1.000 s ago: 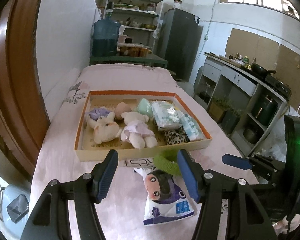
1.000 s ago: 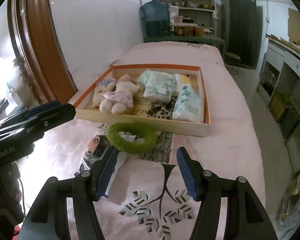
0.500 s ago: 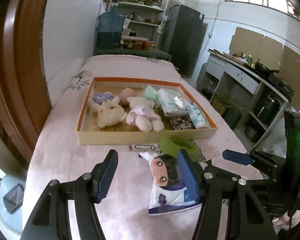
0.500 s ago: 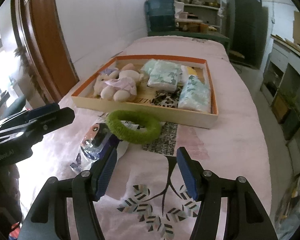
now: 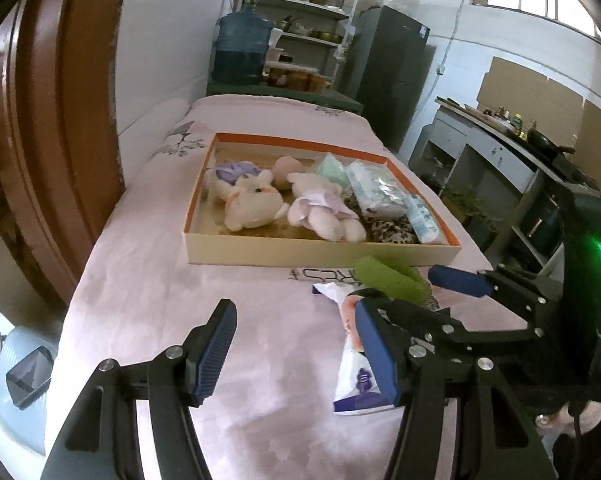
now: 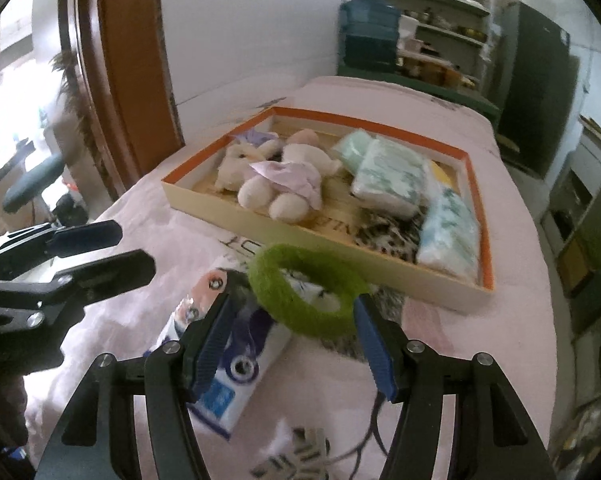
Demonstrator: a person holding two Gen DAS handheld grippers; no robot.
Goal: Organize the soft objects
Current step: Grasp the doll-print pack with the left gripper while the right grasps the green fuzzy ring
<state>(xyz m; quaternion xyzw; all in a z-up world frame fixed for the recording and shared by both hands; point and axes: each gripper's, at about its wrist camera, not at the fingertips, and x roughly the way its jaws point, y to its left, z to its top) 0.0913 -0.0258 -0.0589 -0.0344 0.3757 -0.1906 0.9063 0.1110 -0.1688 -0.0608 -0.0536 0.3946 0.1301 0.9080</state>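
Observation:
A shallow orange-rimmed box on the pink-covered bed holds plush toys and tissue packs. In front of it a fuzzy green ring lies on a white doll-print packet. My right gripper is open, its fingers on either side of the ring's near edge. My left gripper is open and empty over the bedcover, left of the packet.
A brown wooden door frame stands to the left of the bed. A blue water jug, shelves and a dark fridge stand beyond the bed's far end. A kitchen counter runs along the right.
My right gripper has moved forward so its fingers now flank the green ring. My left gripper has shifted left, away from the packet and ring.

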